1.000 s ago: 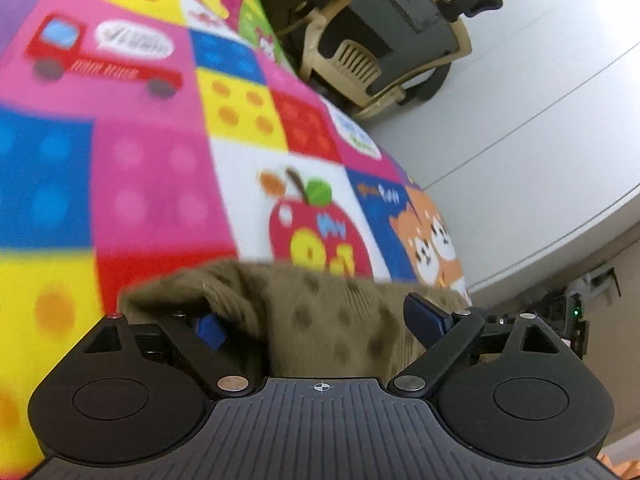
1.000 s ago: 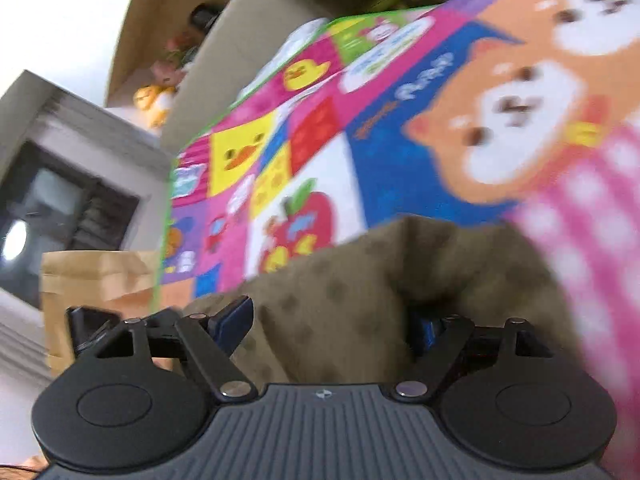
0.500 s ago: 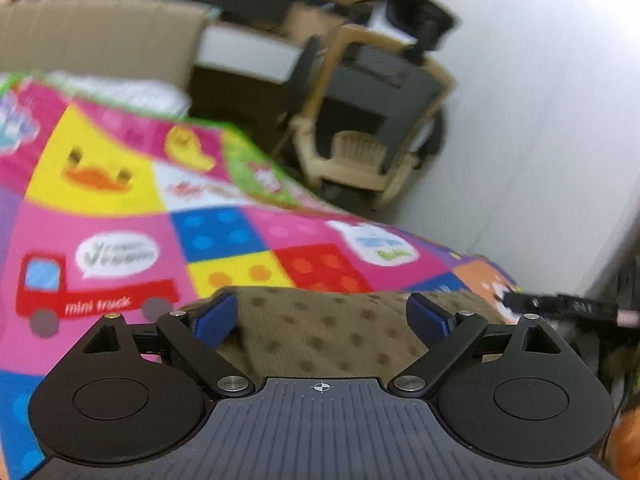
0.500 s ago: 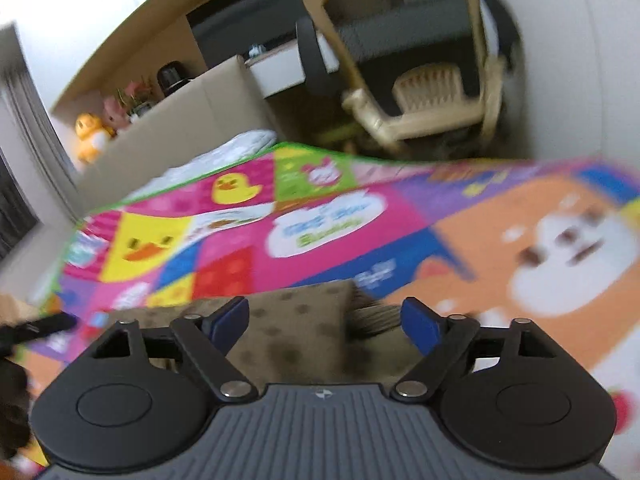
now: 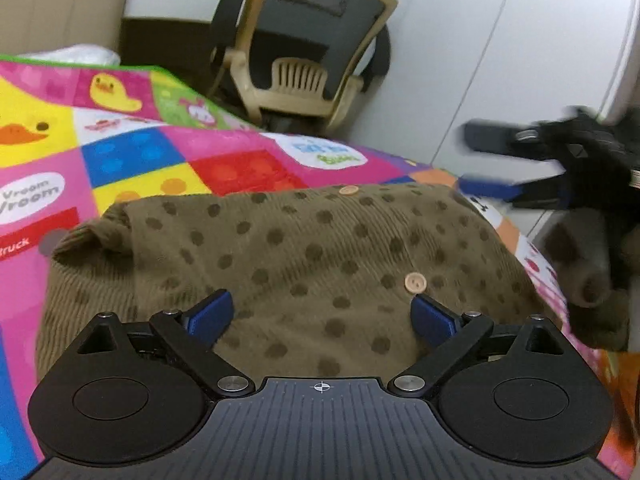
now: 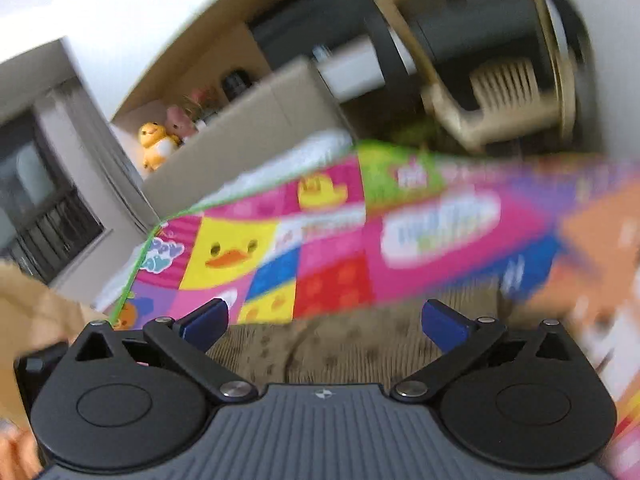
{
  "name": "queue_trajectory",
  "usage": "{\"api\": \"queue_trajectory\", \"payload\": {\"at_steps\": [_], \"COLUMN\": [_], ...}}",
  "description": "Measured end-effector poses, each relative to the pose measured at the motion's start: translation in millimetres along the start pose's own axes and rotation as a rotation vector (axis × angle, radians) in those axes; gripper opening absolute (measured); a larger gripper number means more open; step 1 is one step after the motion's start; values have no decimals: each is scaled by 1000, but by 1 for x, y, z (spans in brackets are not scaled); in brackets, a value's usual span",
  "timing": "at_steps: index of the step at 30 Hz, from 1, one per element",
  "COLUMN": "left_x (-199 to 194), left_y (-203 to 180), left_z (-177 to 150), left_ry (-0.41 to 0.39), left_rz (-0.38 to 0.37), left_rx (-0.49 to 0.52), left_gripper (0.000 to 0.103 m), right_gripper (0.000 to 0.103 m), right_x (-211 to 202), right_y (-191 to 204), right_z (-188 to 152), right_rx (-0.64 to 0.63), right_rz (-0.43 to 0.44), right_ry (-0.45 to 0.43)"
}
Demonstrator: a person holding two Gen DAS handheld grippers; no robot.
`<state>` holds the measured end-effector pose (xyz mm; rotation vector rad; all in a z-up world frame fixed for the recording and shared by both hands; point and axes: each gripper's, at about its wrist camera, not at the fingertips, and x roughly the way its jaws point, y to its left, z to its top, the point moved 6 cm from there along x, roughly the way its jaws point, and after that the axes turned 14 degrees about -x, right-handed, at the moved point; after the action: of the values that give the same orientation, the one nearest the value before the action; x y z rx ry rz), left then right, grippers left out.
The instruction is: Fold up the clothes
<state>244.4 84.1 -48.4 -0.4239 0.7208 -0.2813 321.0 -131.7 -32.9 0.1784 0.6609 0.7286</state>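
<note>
An olive-brown knit cardigan (image 5: 320, 256) with dark dots and wooden buttons lies folded on the bright play mat (image 5: 132, 152). My left gripper (image 5: 322, 314) hovers over its near edge, open, blue pads apart and holding nothing. In the left wrist view my right gripper (image 5: 508, 168) shows blurred at the far right, open, above a hanging sleeve (image 5: 588, 276). In the right wrist view the cardigan (image 6: 332, 344) lies just beyond my right gripper (image 6: 324, 318), whose fingers are spread wide and empty.
A beige and grey office chair (image 5: 304, 40) stands past the mat's far edge, next to a white wall (image 5: 500, 48). A cardboard panel (image 5: 60, 4) stands behind the mat. Plush toys (image 6: 160, 140) sit on a ledge at the left.
Both grippers have let go of the cardigan and pulled back and up. The garment now lies folded on the mat, with more of its top in view. The right gripper is still moving.
</note>
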Motion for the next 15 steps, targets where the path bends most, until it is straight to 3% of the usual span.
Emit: {"api": "queue_trajectory", "payload": {"at_steps": [2,10,15], "left_x": [-5,-7,-7], "left_y": [1,3,2], "left_z": [-3,-10,-11], "left_ry": [-9,-50,-57], "left_rz": [-2,-7,-9], "left_rx": [13,30,32], "left_gripper": [99,99,100], "right_gripper": [103,103,103], "right_x": [13,-12,-20], "right_y": [-7,15,21], "right_z": [-15,-31,-51], "right_rx": [52,-121,-309], "right_rz": [2,-78,-267], "right_ry": [52,42,141]}}
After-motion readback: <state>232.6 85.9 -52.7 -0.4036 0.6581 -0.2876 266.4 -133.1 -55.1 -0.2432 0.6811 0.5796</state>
